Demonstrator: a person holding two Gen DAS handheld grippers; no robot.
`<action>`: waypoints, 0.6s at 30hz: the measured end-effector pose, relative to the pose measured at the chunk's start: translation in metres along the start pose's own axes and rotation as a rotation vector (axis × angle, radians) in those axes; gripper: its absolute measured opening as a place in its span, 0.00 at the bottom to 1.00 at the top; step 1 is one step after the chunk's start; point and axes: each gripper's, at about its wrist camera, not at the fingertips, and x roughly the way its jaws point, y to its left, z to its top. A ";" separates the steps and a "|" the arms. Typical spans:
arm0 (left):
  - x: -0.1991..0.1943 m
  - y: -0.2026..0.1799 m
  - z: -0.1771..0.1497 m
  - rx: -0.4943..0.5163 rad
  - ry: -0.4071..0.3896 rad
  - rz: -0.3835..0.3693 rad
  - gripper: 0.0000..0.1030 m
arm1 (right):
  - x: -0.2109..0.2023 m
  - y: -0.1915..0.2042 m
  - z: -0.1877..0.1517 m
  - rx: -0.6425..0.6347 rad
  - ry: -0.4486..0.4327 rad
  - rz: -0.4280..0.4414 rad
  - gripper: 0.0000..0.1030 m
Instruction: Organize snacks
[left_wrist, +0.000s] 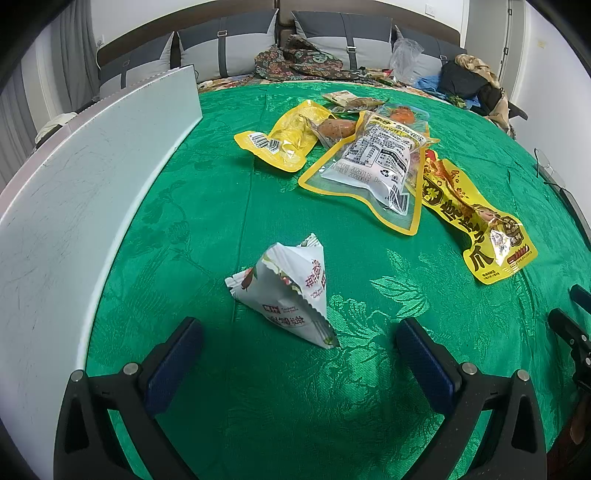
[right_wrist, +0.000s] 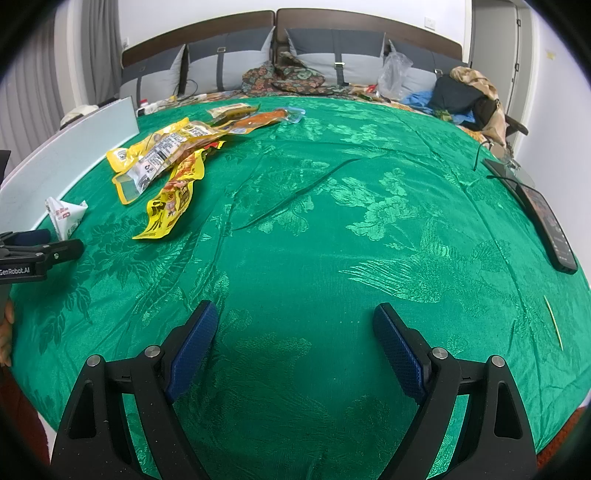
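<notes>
A small white triangular snack packet (left_wrist: 291, 288) stands on the green tablecloth just ahead of my open, empty left gripper (left_wrist: 299, 339); it also shows in the right wrist view (right_wrist: 66, 216). Beyond it lie a yellow pouch (left_wrist: 284, 138), a clear yellow-edged pouch (left_wrist: 373, 166), a yellow chicken-feet pack (left_wrist: 476, 218) and several small packs at the back (left_wrist: 354, 101). The same pile (right_wrist: 170, 158) sits at the upper left in the right wrist view. My right gripper (right_wrist: 295, 325) is open and empty over bare cloth. The left gripper (right_wrist: 40, 247) shows at the left edge there.
A white tray or board (left_wrist: 74, 192) stands along the table's left side. A dark phone (right_wrist: 546, 225) with a cable lies at the table's right edge. A thin stick (right_wrist: 553, 321) lies nearby. Behind the table is a sofa with cushions (right_wrist: 229, 62) and clothes.
</notes>
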 end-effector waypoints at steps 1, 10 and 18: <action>0.000 0.001 0.002 0.008 0.012 -0.006 1.00 | 0.000 0.000 0.001 0.000 0.008 0.003 0.86; -0.009 0.021 0.020 -0.074 0.066 -0.142 0.84 | 0.018 0.009 0.066 0.047 0.145 0.230 0.85; -0.001 0.014 0.035 -0.019 0.088 -0.092 0.29 | 0.095 0.079 0.131 -0.103 0.283 0.244 0.68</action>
